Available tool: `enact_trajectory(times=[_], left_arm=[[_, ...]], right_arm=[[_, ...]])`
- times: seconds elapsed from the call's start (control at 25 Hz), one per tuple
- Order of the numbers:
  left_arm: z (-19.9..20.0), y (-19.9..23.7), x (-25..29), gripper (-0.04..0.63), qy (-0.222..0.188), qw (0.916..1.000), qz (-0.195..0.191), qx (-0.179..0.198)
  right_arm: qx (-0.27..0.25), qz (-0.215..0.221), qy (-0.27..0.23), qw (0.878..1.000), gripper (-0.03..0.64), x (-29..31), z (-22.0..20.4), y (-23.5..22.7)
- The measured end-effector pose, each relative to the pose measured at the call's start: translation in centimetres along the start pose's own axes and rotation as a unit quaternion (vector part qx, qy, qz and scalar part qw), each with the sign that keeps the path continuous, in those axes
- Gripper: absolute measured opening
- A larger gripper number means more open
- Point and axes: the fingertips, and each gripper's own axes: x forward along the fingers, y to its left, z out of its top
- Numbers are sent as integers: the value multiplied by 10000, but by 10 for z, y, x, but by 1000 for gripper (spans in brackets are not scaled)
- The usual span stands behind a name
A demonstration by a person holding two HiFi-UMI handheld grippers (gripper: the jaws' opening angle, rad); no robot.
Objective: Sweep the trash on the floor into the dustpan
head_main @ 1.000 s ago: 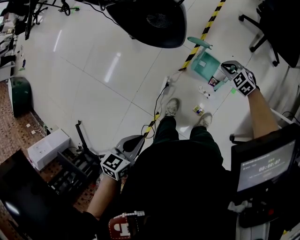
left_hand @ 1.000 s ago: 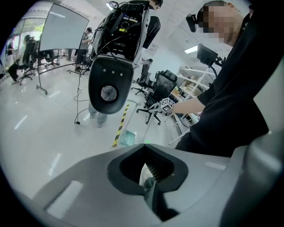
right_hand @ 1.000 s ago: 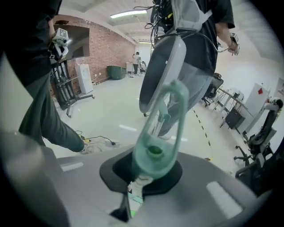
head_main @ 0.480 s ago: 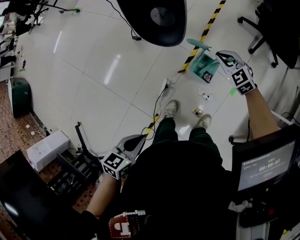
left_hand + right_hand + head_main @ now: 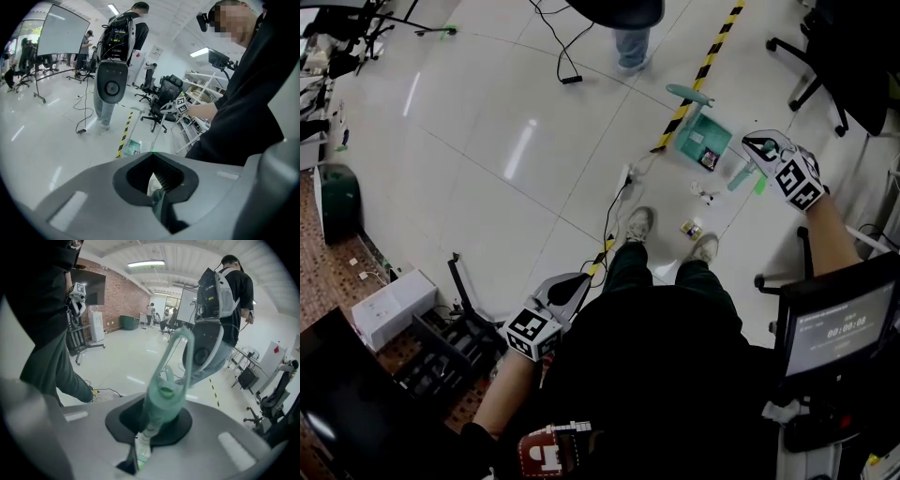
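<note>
Right gripper (image 5: 761, 146): clamped on the teal brush (image 5: 741, 175). In the right gripper view its handle sits between the jaws with the hanging loop sticking up past them. I'm holding it out front-right, above the floor (image 5: 506, 187). Brush is tilted, lower end pointing toward the dustpan (image 5: 701, 139) but apart from it. Can't make out the bristles.

Left gripper (image 5: 565, 288): jaws together, nothing between them, hanging by my left hip.

The dustpan is teal and lies on the floor just beside the yellow-black tape (image 5: 680, 112). Its handle points away from me, and a dark scrap (image 5: 709, 159) is inside.

Trash on the floor: small white bit (image 5: 705, 195) between dustpan and my feet, and a small coloured piece (image 5: 689, 228) between my shoes (image 5: 639, 223). A green fleck (image 5: 759, 185) lies near the brush's lower end.
</note>
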Motion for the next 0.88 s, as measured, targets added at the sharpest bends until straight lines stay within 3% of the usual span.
enact_trajectory(times=[0.2,0.32,0.48,0.72,0.88], left_arm=[[-7,0,-5,2,98,9999,80,-46],[-15,3,-7,2,133,9997,170,-122],[-26,7,-14,2,151,9994,241,-188],[-25,8,-13,2,127,9995,227,-166],[-24,8,-13,2,114,9996,206,-143]], right_arm=[[117,258,510,9983,0,56,-48,23],[302,77,541,9981,0,83,-62,20],[574,-402,171,9974,0,93,-42,8],[173,-712,-206,9971,0,92,2,-14],[195,-889,-441,9949,0,82,18,-24]])
